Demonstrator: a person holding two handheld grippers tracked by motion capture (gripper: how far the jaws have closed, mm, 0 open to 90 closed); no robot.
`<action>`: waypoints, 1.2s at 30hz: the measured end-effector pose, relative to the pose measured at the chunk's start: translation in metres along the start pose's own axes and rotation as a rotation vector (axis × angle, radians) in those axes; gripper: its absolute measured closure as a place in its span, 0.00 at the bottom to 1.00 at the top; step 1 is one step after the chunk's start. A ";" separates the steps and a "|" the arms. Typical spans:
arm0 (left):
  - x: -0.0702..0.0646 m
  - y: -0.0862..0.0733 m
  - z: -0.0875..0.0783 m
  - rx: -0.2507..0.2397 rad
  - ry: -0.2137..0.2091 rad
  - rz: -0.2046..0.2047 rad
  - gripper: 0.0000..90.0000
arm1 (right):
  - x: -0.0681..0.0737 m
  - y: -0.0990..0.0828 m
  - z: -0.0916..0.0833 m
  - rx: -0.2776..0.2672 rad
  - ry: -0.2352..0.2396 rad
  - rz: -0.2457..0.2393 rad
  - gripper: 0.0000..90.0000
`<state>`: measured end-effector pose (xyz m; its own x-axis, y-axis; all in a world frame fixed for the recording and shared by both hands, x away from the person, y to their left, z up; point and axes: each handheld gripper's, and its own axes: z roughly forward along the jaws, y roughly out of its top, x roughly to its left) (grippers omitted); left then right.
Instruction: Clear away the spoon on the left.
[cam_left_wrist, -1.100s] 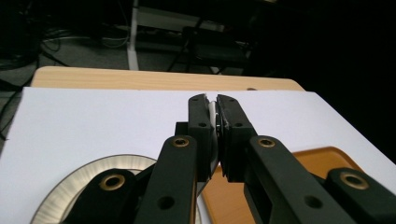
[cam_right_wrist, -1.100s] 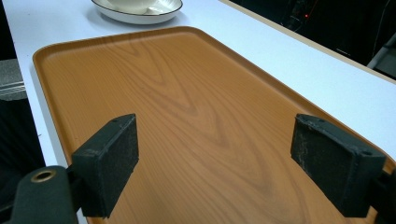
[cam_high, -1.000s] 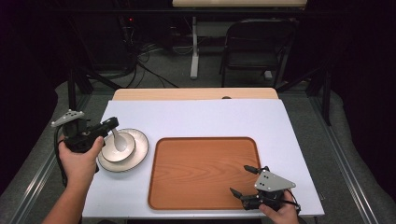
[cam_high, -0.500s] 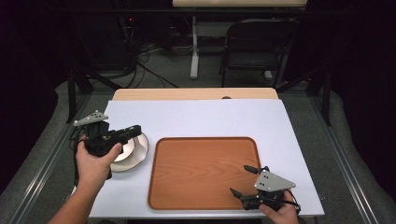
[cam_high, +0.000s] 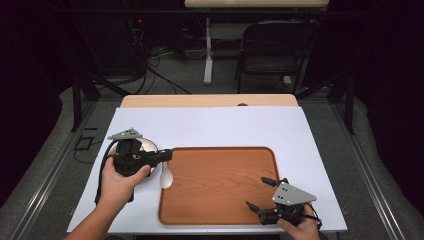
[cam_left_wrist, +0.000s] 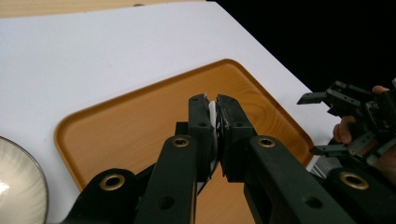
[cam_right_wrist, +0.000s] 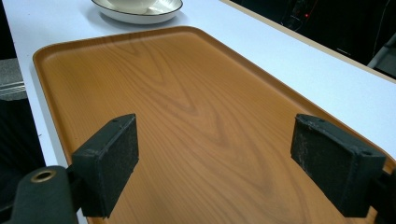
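My left gripper is shut on the handle of a white spoon. The spoon's bowl hangs down just at the left rim of the brown wooden tray. In the left gripper view the handle shows as a thin white sliver pinched between the jaws of the left gripper, above the tray. My right gripper is open at the tray's near right corner. Its pads stand wide apart over the bare tray with nothing between them.
A white plate lies on the white table left of the tray, partly under my left gripper; it also appears as a plate beyond the tray's far end. The right gripper is seen across the tray. A dark chair stands behind the table.
My left gripper has moved right from over the plate to the tray's left rim, carrying the spoon. The right gripper has stayed where it was.
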<state>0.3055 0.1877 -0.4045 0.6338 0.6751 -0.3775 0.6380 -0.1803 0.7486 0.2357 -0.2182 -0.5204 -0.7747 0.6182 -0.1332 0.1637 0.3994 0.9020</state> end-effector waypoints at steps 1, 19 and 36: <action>0.000 -0.001 0.002 0.007 -0.005 -0.004 0.94 | 0.000 0.000 0.000 0.000 0.000 0.000 0.17; 0.002 -0.025 0.039 0.127 -0.035 -0.057 0.94 | 0.000 0.000 0.000 0.002 0.001 0.004 0.17; 0.020 -0.039 0.068 0.172 -0.030 -0.215 0.94 | 0.000 0.000 0.000 0.001 0.002 -0.001 0.17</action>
<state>0.3232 0.1598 -0.4781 0.4868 0.6897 -0.5360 0.8226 -0.1556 0.5469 0.2356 -0.2186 -0.5202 -0.7757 0.6169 -0.1332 0.1639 0.4007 0.9014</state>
